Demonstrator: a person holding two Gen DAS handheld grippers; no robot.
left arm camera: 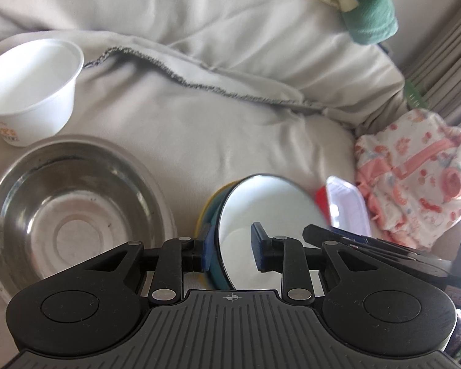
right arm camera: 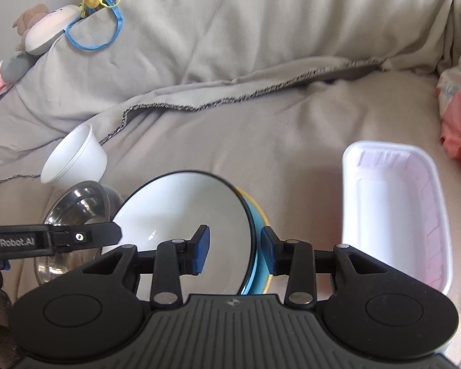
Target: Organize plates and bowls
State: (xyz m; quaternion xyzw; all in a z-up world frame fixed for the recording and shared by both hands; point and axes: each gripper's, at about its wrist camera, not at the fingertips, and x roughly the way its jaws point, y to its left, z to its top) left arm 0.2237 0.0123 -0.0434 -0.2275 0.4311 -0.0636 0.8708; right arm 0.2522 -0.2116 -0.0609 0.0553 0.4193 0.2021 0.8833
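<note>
The white enamel bowl with a dark rim (right arm camera: 184, 215), nested in blue and yellow bowls, sits tilted near the sofa cushion's (left arm camera: 230, 129) front edge; stiff, slick, best pinched at the rim. The left gripper (left arm camera: 232, 244) and right gripper (right arm camera: 235, 250) straddle opposite rims, jaws part-open, not clamped. The steel bowl (left arm camera: 73, 206) crowds one side, the white plastic tray (right arm camera: 396, 212) the other

Hidden, cropped and blurred parts

The nested bowls (left arm camera: 270, 203) are blurred at the rim and partly hidden behind each gripper body; the steel bowl (right arm camera: 76, 209) is crossed by the other gripper's arm; the white cup (left arm camera: 30, 92) runs off the left edge, its orange print unreadable; the white tray (left arm camera: 347, 206) is smeared
</note>
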